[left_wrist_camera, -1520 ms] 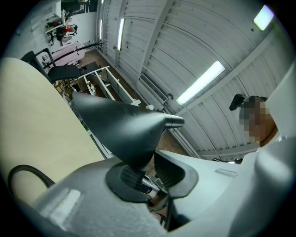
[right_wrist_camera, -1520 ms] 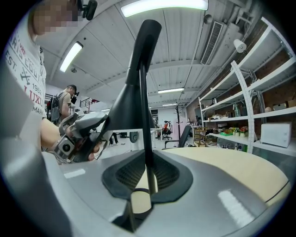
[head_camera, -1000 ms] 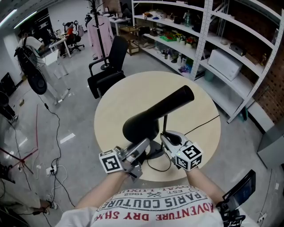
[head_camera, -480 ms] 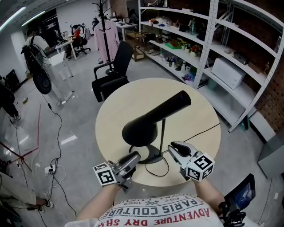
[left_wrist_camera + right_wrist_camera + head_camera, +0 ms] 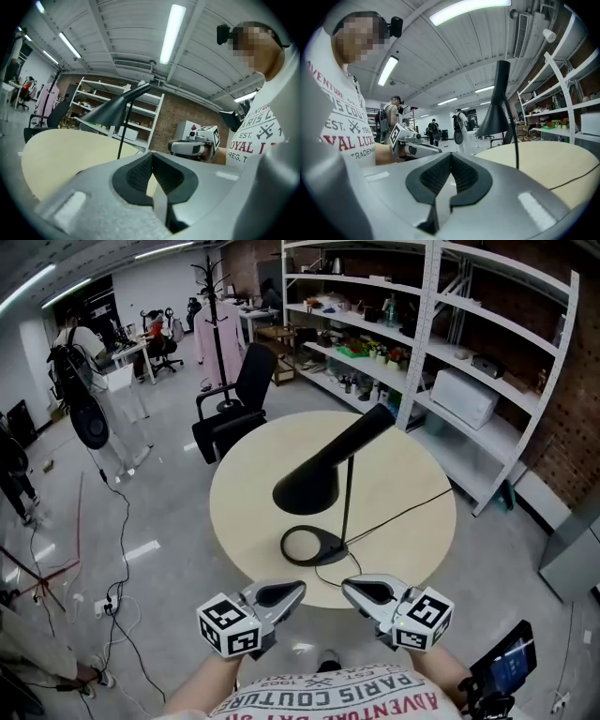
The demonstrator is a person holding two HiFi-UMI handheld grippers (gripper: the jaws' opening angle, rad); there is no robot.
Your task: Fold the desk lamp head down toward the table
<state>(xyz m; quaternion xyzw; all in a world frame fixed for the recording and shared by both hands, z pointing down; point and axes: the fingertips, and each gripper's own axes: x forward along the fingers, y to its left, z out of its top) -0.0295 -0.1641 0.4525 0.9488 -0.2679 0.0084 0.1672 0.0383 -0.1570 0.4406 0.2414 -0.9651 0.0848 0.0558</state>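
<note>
My left tongs point(image 5: 286, 592) and right tongs point(image 5: 361, 592) sit closed, empty; the lamp head point(image 5: 314, 479) lies beyond, axis rising far-right.

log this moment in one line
left gripper: jaws shut, empty | right gripper: jaws shut, empty | lamp on table: head angled down, untouched

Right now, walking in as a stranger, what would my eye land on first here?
A black desk lamp stands in the middle of a round pale table, its cone-shaped head slanting downward. Just off the table's near edge are the left gripper and the right gripper. Each carries a marker cube, and both are shut and empty.
</note>
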